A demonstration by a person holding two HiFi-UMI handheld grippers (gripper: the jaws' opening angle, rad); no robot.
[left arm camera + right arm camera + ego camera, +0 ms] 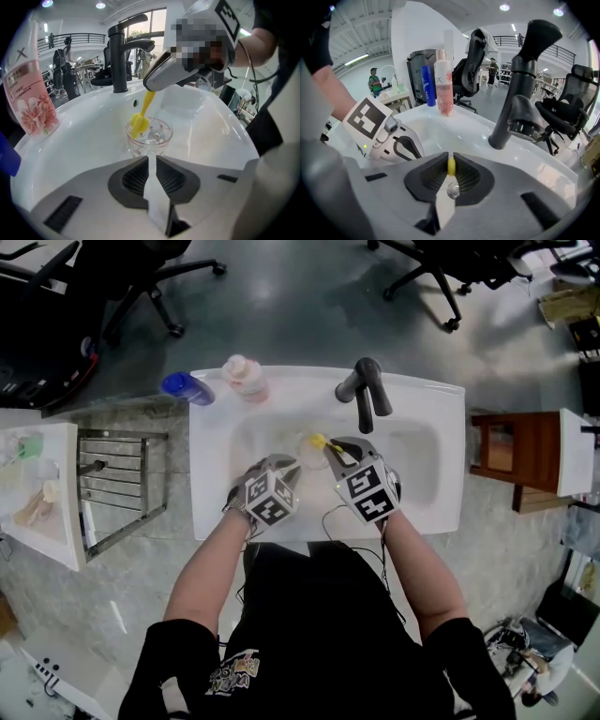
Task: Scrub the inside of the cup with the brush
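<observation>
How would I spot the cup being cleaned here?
Find the white sink with the black tap. Down in its basin, in front of the tap, is a small clear cup with a yellow brush in it. Unlike the pink bottle and the blue bottle at the rim, it is see-through.

Brightness: bright, even indoor light in all three views.
Source: ceiling lamps (504, 7), visible overhead in both gripper views.
Glare: white streaks across the sink (206, 136) basin; small glints on the cup (149, 136).
Shadows: soft and faint.
Distortion: strong fisheye bending and dark vignetted corners in the gripper views.
Focus: nearest foreground soft; one mosaic patch in the left gripper view.
</observation>
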